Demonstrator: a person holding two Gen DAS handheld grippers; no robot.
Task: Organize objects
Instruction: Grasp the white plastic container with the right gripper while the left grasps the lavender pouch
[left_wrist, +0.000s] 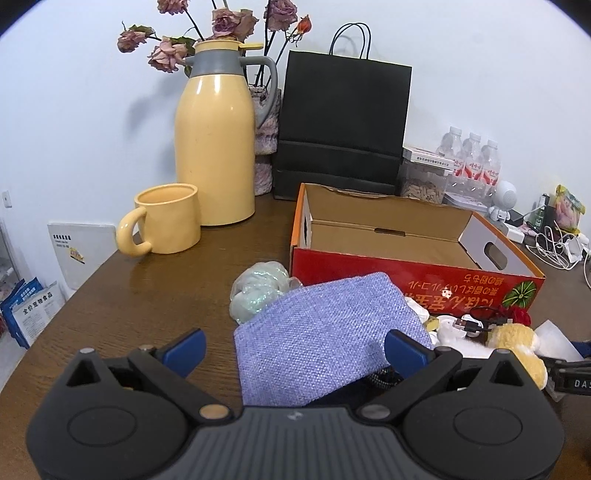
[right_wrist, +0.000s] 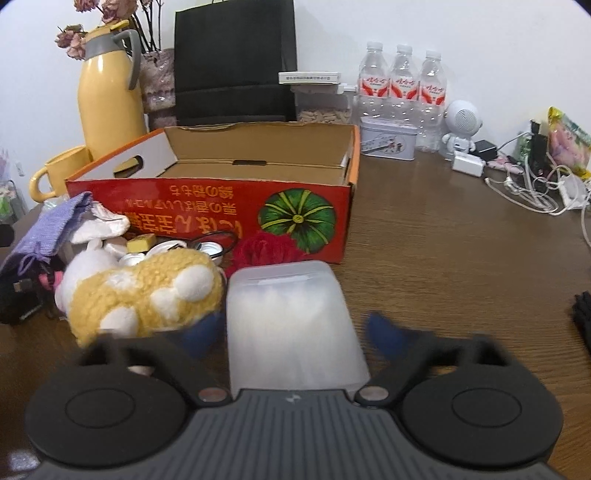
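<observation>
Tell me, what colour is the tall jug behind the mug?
Pale yellow jug with grey collar, clearest in the left wrist view.

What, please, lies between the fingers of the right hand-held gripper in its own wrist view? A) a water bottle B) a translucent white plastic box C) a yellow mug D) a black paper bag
B: the translucent white plastic box lies between the blue fingertips of the right hand-held gripper, beside the plush toy.

Dark wooden table (left_wrist: 147, 295) against a plain white wall (left_wrist: 92, 110) — evenly lit.
</observation>
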